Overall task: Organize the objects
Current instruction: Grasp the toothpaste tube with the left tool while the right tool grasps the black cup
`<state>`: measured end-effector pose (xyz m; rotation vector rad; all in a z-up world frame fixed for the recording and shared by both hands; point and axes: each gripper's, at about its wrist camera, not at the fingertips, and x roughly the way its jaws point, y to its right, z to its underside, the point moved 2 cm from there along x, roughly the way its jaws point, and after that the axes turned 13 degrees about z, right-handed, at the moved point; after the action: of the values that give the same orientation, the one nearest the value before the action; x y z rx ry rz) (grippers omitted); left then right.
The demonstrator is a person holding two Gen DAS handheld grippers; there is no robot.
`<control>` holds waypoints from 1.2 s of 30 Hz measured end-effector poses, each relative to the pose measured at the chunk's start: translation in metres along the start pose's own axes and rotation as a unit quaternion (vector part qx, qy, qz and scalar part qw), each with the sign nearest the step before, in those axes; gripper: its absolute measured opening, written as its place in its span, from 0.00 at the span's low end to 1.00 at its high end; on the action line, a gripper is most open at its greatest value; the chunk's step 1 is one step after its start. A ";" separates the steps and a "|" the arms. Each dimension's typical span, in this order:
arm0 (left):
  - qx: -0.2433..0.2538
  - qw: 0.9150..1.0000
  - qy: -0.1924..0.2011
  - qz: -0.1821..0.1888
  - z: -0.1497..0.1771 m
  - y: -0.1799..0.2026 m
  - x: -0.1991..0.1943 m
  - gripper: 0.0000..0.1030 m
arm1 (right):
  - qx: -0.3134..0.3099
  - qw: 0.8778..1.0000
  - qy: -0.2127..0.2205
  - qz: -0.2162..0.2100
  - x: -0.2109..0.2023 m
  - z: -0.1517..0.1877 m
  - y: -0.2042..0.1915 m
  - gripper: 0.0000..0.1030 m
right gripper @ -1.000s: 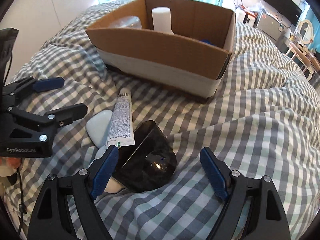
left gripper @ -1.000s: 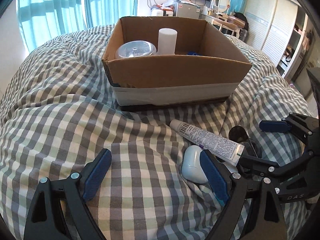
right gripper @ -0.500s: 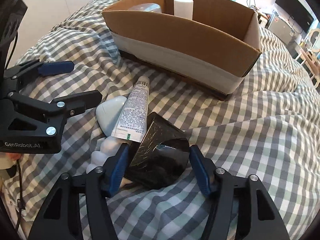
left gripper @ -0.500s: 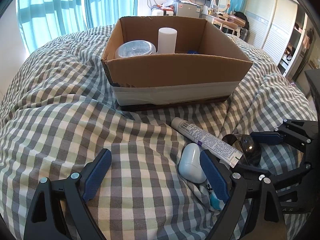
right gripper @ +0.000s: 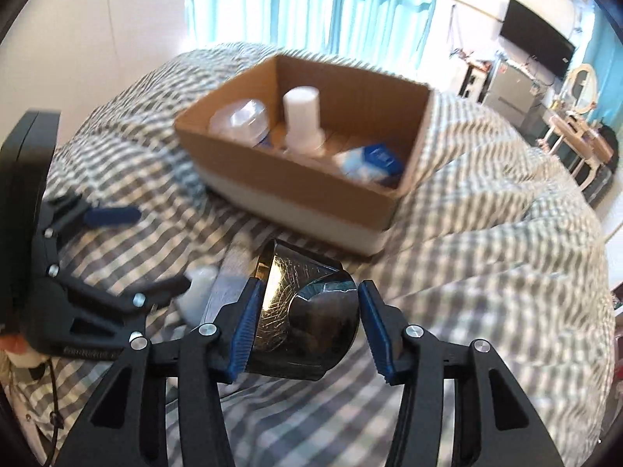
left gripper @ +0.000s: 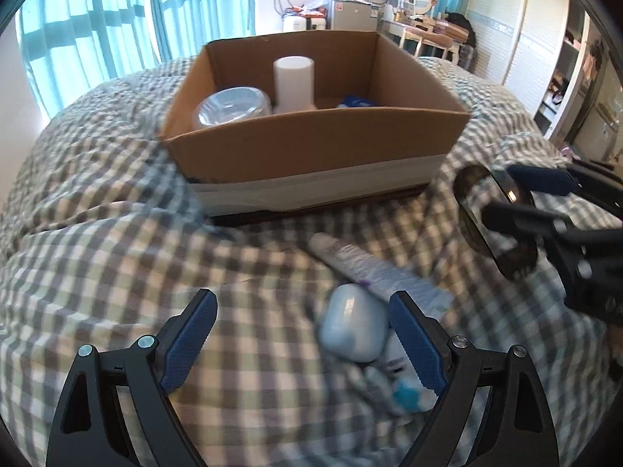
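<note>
My right gripper (right gripper: pixel 307 323) is shut on a shiny black cup (right gripper: pixel 307 319) and holds it above the checked bedspread; the cup also shows in the left wrist view (left gripper: pixel 492 218). My left gripper (left gripper: pixel 301 334) is open, low over the bed, with a pale blue rounded case (left gripper: pixel 354 327) just inside its right finger. A white tube (left gripper: pixel 373 268) lies beside the case. The open cardboard box (left gripper: pixel 311 144) stands ahead and holds a white cylinder (left gripper: pixel 294 79), a clear round container (left gripper: pixel 231 105) and a blue packet (right gripper: pixel 373 161).
A small white and blue item (left gripper: pixel 405 389) lies under my left gripper's right finger. The bedspread (left gripper: pixel 97 241) is soft and creased. Curtained windows (left gripper: pixel 97 27), a TV and furniture stand beyond the bed.
My right gripper closed on the black cup and lifted it off the bed toward the box. My left gripper stayed open and shifted slightly.
</note>
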<state>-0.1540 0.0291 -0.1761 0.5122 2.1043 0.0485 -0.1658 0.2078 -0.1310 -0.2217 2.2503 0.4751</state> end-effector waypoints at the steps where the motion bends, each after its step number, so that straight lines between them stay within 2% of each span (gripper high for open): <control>1: -0.001 1.000 -0.002 0.004 -0.002 0.003 0.003 0.90 | 0.003 1.000 0.005 0.004 0.000 -0.003 0.005 0.49; 5: -0.020 0.999 -0.010 -0.024 -0.014 0.008 0.022 0.90 | 0.025 0.999 0.016 0.016 0.001 -0.004 0.022 0.49; 8: -0.055 0.998 -0.017 -0.025 -0.019 0.004 0.036 0.90 | 0.047 0.999 0.014 0.024 0.007 0.002 0.029 0.49; 11: -0.061 0.998 -0.028 -0.020 -0.018 0.005 0.049 0.87 | 0.053 0.998 0.009 0.019 0.012 0.007 0.031 0.48; 13: -0.052 0.998 -0.035 -0.018 -0.018 0.010 0.056 0.76 | 0.057 0.998 0.009 0.014 0.013 0.008 0.032 0.48; 15: -0.047 0.998 -0.046 -0.014 -0.018 0.014 0.065 0.56 | 0.064 0.998 0.008 0.008 0.014 0.009 0.034 0.48; 17: -0.036 0.998 -0.049 -0.012 -0.018 0.019 0.071 0.44 | 0.068 0.998 0.007 0.004 0.015 0.010 0.036 0.48; 20: -0.018 0.998 -0.051 -0.012 -0.019 0.023 0.077 0.34 | 0.073 0.997 0.007 0.001 0.014 0.012 0.038 0.48; 23: -0.027 0.998 -0.045 -0.021 -0.019 0.020 0.072 0.24 | 0.075 0.997 0.009 0.002 0.013 0.013 0.038 0.48; 29: -0.027 0.999 -0.025 -0.021 -0.017 0.021 0.042 0.17 | 0.081 0.997 0.013 0.009 0.010 0.014 0.039 0.48; 36: -0.031 0.999 0.002 -0.012 -0.016 0.018 0.012 0.16 | 0.065 0.997 0.026 0.024 0.002 0.010 0.031 0.48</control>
<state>-0.1669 0.0529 -0.1723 0.4500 2.1053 0.0996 -0.1705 0.2403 -0.1304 -0.1145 2.3322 0.3509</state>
